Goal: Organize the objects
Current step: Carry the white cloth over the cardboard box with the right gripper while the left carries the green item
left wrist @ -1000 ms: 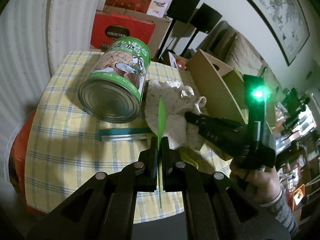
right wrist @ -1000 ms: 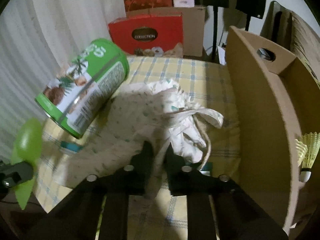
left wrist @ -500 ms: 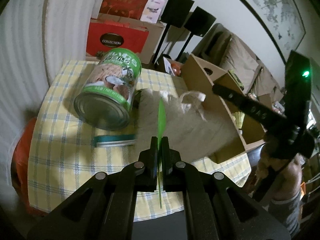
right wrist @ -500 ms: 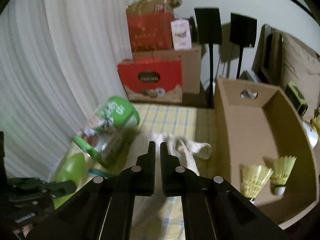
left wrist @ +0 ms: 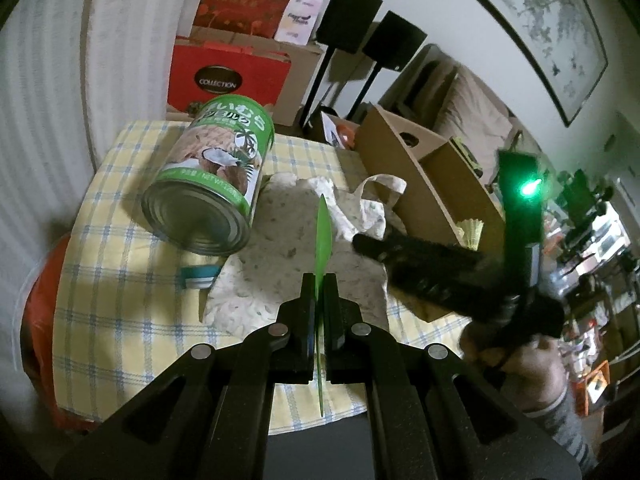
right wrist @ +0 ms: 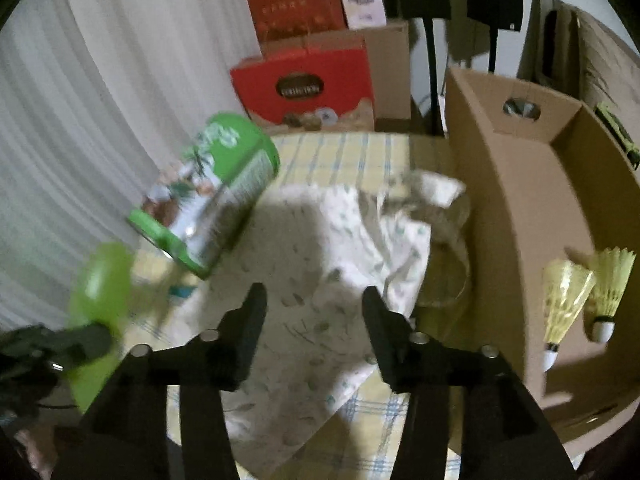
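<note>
Above the cloth bag (right wrist: 320,264), right hand-held gripper (right wrist: 314,308) opening, empty.

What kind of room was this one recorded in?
Most likely a lived-in home living room, used partly for storage. A framed painting hangs on the wall, two speakers on stands sit by stacked gift boxes, and the work surface is a small table with a checked tablecloth.
</note>
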`<state>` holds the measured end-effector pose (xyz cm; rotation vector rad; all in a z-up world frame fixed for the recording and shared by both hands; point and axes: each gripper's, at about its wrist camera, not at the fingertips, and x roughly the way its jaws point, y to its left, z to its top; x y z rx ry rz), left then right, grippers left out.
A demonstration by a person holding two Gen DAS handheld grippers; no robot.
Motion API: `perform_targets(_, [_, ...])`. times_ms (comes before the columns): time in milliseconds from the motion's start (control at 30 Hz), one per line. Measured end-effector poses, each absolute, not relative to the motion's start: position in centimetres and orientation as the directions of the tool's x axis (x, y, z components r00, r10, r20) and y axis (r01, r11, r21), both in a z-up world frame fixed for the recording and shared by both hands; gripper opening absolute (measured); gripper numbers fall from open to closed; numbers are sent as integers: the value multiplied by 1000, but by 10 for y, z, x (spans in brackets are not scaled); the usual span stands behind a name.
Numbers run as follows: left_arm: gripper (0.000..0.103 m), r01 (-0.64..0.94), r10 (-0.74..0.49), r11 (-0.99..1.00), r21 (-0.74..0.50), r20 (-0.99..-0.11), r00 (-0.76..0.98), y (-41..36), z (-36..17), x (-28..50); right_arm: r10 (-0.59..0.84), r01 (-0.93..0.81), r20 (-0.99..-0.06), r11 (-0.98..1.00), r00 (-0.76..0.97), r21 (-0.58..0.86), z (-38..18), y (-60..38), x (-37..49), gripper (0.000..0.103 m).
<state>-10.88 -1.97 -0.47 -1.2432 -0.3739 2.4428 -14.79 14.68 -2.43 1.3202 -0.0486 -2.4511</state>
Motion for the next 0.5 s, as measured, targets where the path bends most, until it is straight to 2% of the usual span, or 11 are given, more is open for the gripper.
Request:
perform_targets(133, [3,-200,443,-894,-401,-720,-535,-21,-10,-111,-323,313,-828,-931,-458,190,-42,136,-149,56])
perform_targets(267, [3,-196,443,-893,-405,-724,-528,-22,-15,-113,-278,348,-849,-930,-449,121,-54,122,-144,56])
perform_targets(300, [3,-194,444,-893,-406,-725,-527,-22,-16,-113,-266,359,-855,-928,-445,102,-58,119,-141,50])
perform_targets(333, [3,-193,444,-893,-407,-726,-526,-23,-17,-113,-261,366,-858,-926,-442,93,-61,117,-141,34])
perform_targets(433, [3,-189,446,-892,-412,-726,-523,-24,-19,-114,-257,374,-854,-924,-452,79,-64,115,-136,9])
perform_targets(500, [3,-189,447,-891,-413,-726,-522,-24,-19,-114,-261,372,-850,-924,-458,83,-63,116,-134,6])
